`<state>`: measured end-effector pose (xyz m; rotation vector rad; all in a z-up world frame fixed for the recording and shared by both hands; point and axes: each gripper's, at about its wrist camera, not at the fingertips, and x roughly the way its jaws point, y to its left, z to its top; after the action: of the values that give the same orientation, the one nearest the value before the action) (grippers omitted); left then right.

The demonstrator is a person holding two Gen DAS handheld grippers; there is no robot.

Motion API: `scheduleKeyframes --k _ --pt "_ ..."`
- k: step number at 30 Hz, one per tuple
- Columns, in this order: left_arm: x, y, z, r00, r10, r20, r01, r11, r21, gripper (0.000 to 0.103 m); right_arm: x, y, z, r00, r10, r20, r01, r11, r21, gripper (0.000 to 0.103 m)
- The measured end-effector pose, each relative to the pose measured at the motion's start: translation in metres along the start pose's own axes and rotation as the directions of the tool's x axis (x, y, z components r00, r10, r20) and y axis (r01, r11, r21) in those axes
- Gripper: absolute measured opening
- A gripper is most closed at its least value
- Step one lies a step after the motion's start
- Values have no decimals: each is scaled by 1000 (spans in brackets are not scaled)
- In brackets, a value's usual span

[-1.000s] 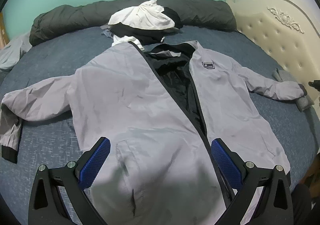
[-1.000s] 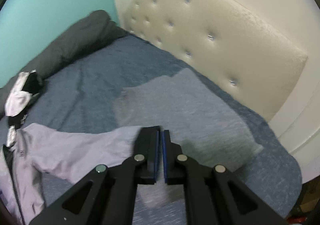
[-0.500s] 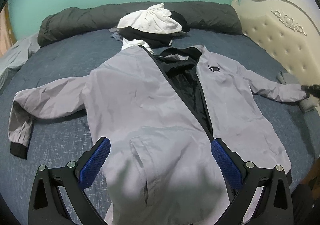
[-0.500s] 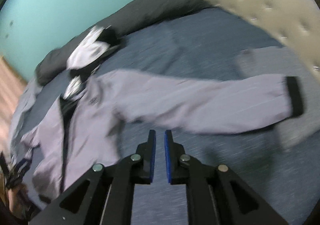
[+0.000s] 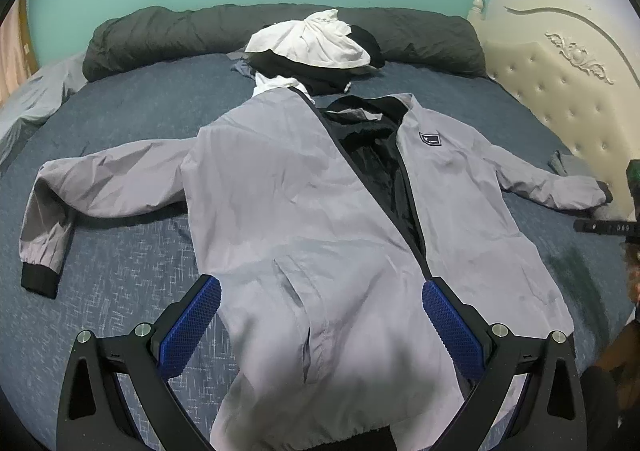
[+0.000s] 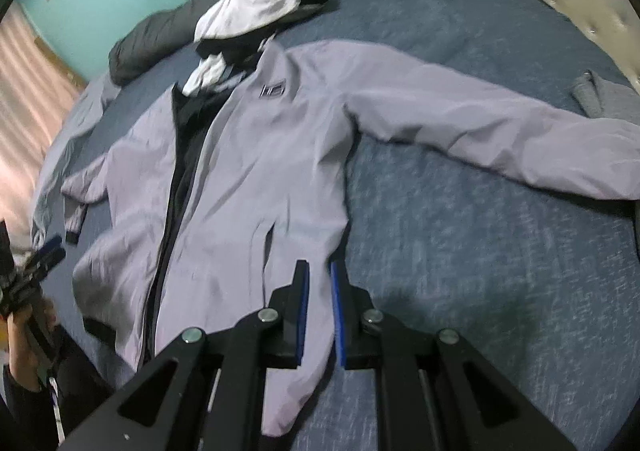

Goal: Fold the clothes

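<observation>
Grey jacket (image 5: 304, 211) spread flat on bed (image 5: 120, 267); my left fingers (image 5: 320, 327) wide, right fingers (image 6: 319, 315) narrow, empty. Grip seams squarely.

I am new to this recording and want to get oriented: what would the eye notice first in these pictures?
A grey jacket lies spread flat in the middle of the blue bed, front open, black lining showing, both sleeves stretched out sideways. Behind its collar sits a pile of white and black clothes. The left gripper hovers wide open over the hem; the right gripper, nearly closed, is near the jacket's side edge.
</observation>
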<state>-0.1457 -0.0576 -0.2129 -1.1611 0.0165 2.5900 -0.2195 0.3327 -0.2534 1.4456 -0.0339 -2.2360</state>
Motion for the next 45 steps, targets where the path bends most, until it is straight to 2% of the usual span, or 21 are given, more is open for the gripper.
scheduleKeyframes --k 5,7,8,9,13,21,32,41,45 --pt "-3 2 -1 999 -34 11 34 999 -8 103 7 14 -15 998 -7 -64 5 999 -35 11" --pt "-3 3 -1 999 -48 17 48 999 -18 103 11 18 -21 996 -15 -88 11 999 -44 20" --pt "-4 4 -2 998 -55 20 55 998 -23 103 13 20 -23 995 -19 -103 15 999 -47 29" --pt "-4 4 -2 998 -59 22 60 998 -27 103 16 22 -27 993 -24 -119 18 999 -51 31" --pt "-1 6 -5 997 -69 16 69 997 -34 103 28 24 -39 984 -44 -175 34 998 -60 31" --pt "6 13 -10 995 -100 14 101 993 -59 103 37 30 -53 973 -56 -223 40 996 -75 31" --pt "15 10 -14 997 -68 24 69 997 -41 103 62 61 -62 956 -51 -290 1 985 -171 32" --pt "15 11 -18 997 -70 38 71 997 -29 103 94 82 -64 944 -88 -319 8 970 -243 32" --pt "16 13 -21 997 -68 39 69 997 -29 103 92 87 -62 947 -58 -314 -26 966 -257 33"
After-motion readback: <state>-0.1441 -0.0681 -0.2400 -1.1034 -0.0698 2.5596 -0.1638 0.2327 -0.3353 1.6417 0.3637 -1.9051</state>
